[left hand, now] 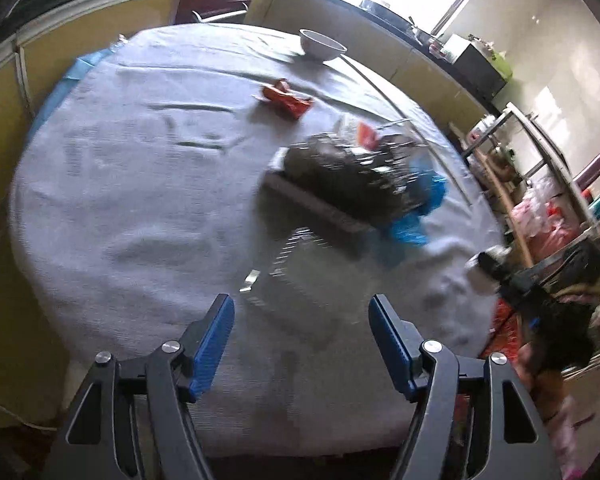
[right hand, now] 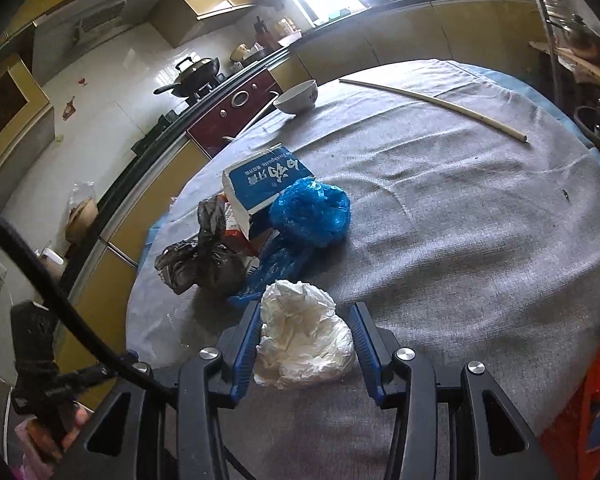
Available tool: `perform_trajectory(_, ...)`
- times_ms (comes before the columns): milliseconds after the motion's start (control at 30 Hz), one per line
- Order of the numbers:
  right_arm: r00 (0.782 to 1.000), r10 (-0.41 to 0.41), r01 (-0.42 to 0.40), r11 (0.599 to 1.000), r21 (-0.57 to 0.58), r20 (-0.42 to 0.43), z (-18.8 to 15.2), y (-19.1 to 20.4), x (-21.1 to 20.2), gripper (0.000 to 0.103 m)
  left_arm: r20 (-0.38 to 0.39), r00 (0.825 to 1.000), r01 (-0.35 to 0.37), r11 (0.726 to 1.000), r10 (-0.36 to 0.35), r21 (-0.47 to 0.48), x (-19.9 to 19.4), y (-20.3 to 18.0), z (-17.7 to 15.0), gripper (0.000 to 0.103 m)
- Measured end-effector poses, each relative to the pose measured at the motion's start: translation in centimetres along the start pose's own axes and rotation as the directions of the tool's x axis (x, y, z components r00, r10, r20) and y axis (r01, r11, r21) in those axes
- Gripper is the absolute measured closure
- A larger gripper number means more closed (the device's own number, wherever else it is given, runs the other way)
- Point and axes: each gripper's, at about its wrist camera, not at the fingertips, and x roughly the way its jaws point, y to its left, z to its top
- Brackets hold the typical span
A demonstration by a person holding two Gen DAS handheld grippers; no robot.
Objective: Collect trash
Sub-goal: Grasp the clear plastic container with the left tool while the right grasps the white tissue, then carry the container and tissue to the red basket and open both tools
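A crumpled white tissue wad (right hand: 306, 336) lies on the grey tablecloth between the open jaws of my right gripper (right hand: 306, 320); the pads stand on either side, not clamped. Beyond it lie a blue plastic bag (right hand: 310, 212), a blue and white toothpaste box (right hand: 266, 180) and a dark crumpled bag (right hand: 204, 256). In the blurred left wrist view my left gripper (left hand: 302, 312) is open and empty above the cloth. The dark bag (left hand: 340, 176), the blue bag (left hand: 416, 216) and a red wrapper (left hand: 286, 98) lie ahead of it.
A white bowl (right hand: 296, 96) (left hand: 322, 44) stands at the table's far edge. A long pale stick (right hand: 436, 104) lies across the far right of the cloth (right hand: 460, 220). Yellow cabinets, a stove with a wok (right hand: 192, 72) and a cluttered rack (left hand: 540, 184) surround the round table.
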Motion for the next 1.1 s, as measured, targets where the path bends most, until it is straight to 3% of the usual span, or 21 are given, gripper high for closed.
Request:
perform_trajectory(100,1.0,0.008,-0.008,1.0,0.003,0.007,-0.1,0.0,-0.3,0.055,-0.043,0.999,-0.028,0.997,0.025,-0.073,1.8,-0.9,0.9,0.03)
perform_trajectory(267,1.0,0.013,-0.013,1.0,0.002,0.016,-0.5,-0.2,-0.7,0.055,-0.143,0.987,-0.106,0.969,0.075,-0.222,4.9,-1.2,1.5,0.03)
perform_trajectory(433,1.0,0.023,-0.023,0.999,0.026,0.013,-0.8,-1.3,-0.9,0.055,-0.167,0.977,-0.174,0.955,0.136,-0.24,6.7,-1.5,2.2,0.03)
perform_trajectory(567,0.999,0.031,-0.032,0.999,0.041,0.019,-1.1,-1.9,-1.2,0.055,-0.151,0.974,-0.198,0.963,0.172,-0.181,7.4,-2.1,2.0,0.03)
perform_trajectory(900,0.998,0.052,-0.054,0.996,0.064,0.037,-1.7,-2.9,-2.0,0.055,-0.082,0.983,-0.168,0.985,0.166,-0.024,6.2,-4.1,0.4,0.054)
perform_trajectory(1100,0.997,0.054,-0.059,0.995,0.085,0.061,-1.9,-3.7,-2.9,0.055,-0.041,0.991,-0.119,0.988,0.124,0.096,4.7,-6.5,-1.6,0.055)
